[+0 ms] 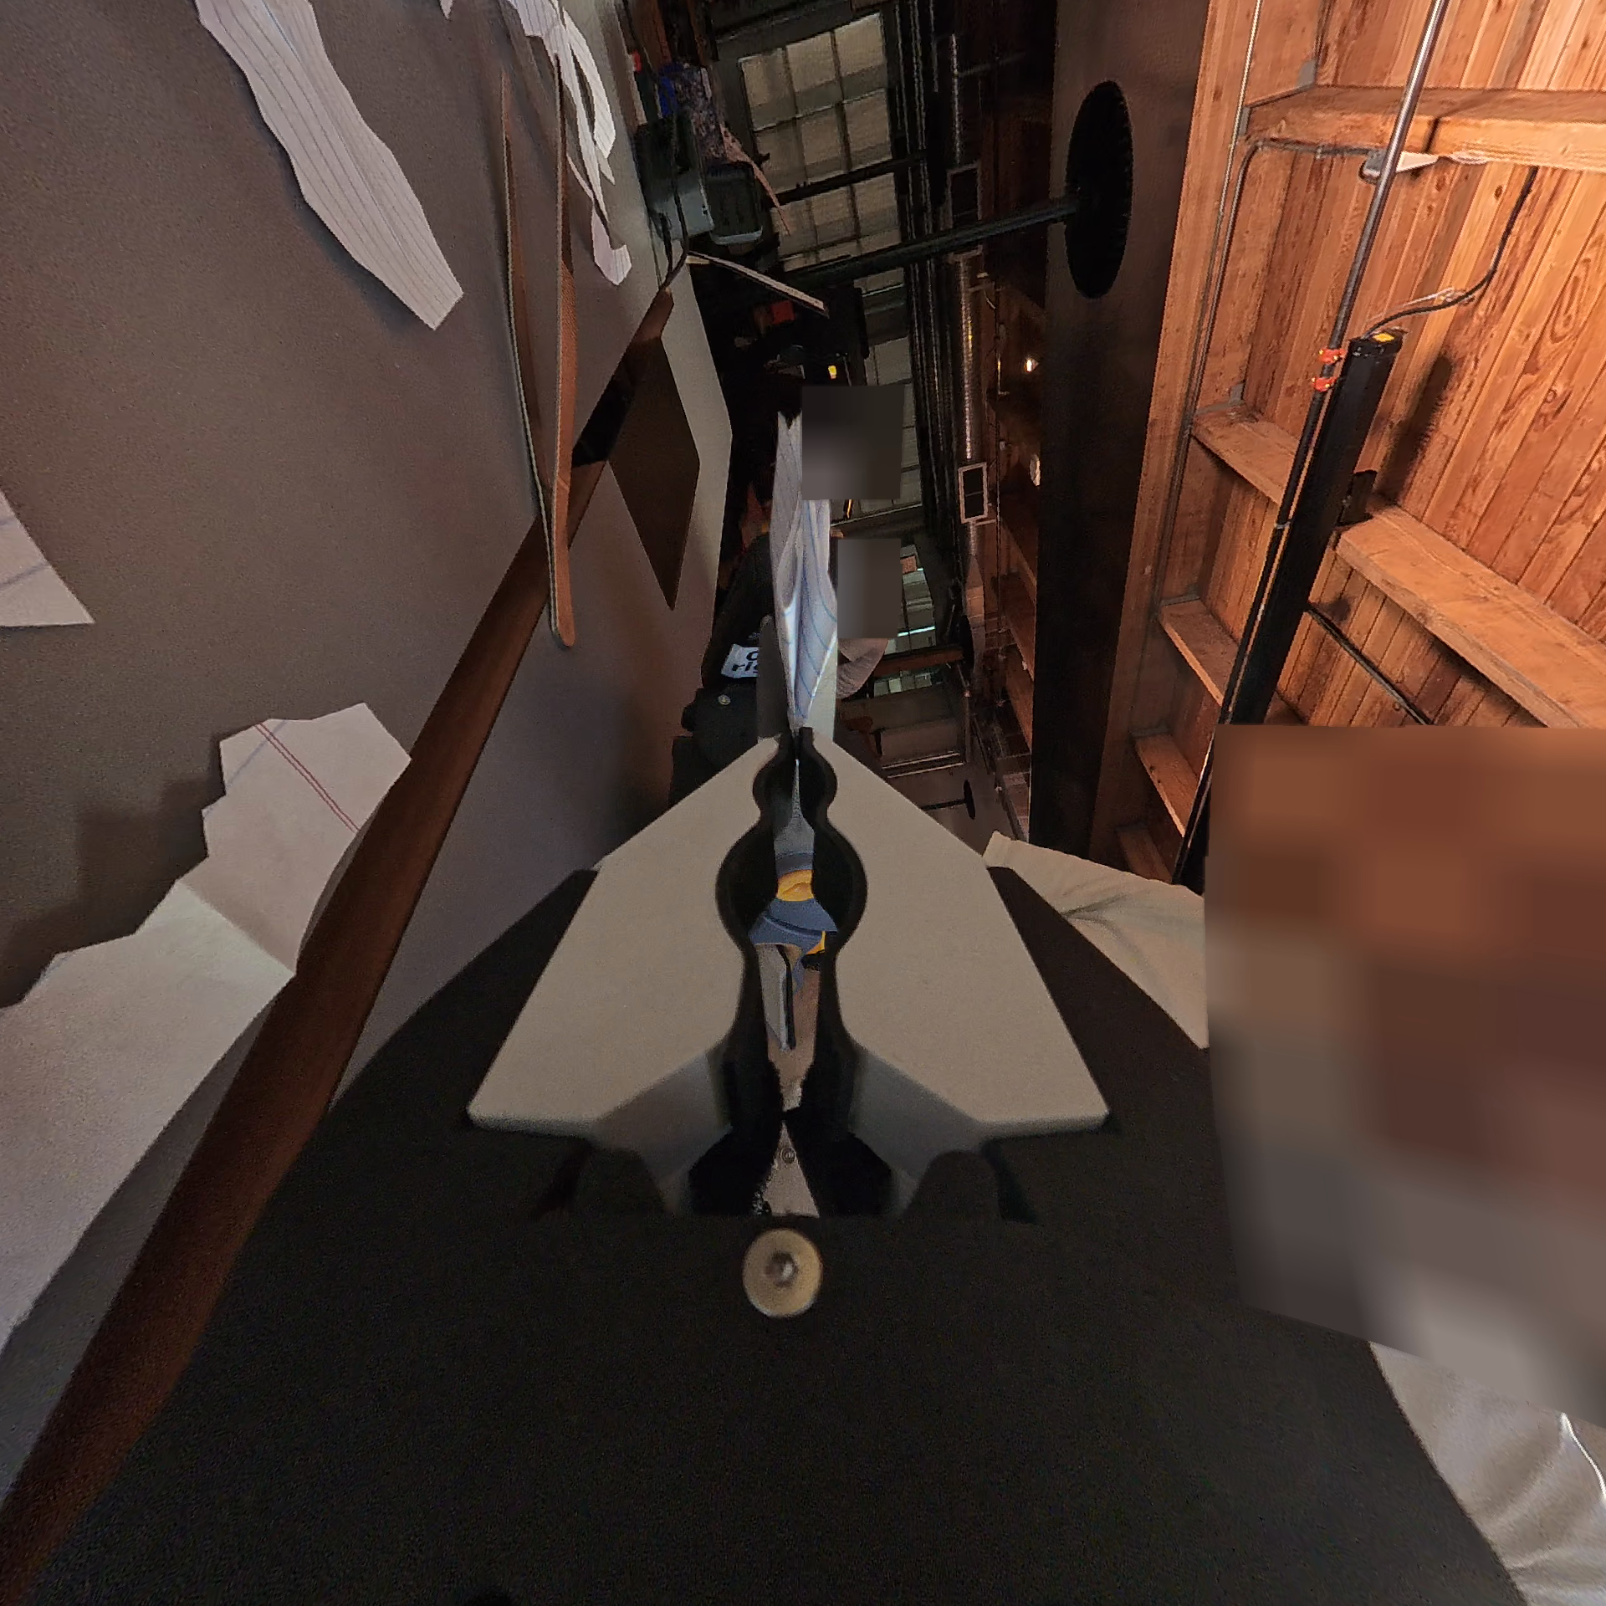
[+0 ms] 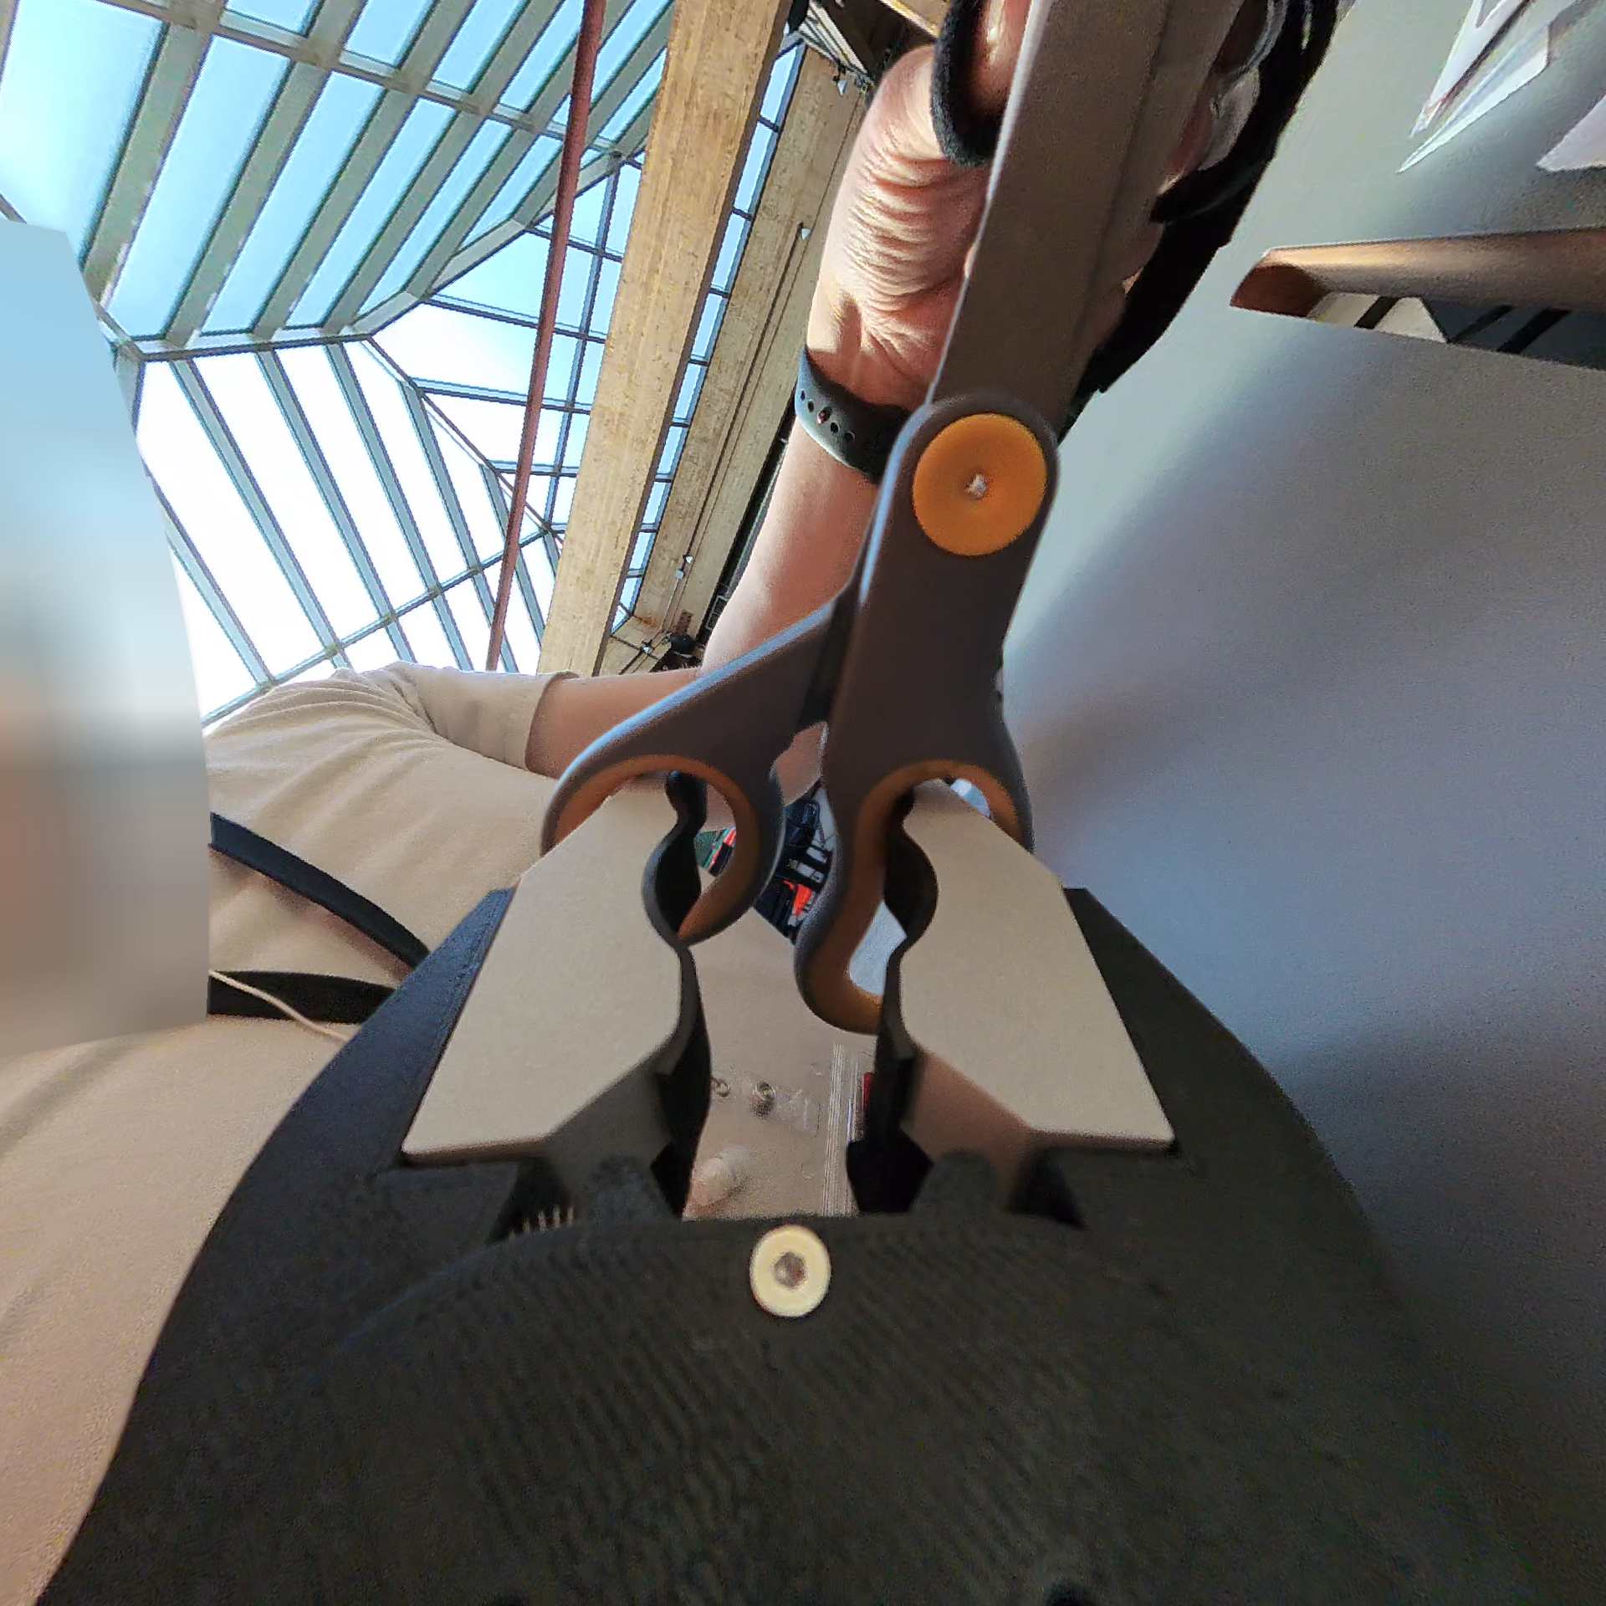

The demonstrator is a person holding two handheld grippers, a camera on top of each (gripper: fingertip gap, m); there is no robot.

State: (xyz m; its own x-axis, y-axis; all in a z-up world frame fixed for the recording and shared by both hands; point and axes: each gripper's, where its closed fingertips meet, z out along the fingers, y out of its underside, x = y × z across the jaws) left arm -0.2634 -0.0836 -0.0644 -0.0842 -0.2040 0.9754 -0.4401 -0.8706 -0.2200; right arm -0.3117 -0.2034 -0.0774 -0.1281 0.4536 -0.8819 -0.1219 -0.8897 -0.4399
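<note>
Left tongs (image 1: 800, 739) are clenched on lined paper (image 1: 804, 574). Right tongs (image 2: 795, 860), spread inside the scissors' (image 2: 921, 643) handle loops, hold them. No brand is readable.

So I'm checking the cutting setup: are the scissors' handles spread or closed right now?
Spread. In the right wrist view the scissors have their two loops apart, one finger of the right gripper in each; jaws stand open.
</note>
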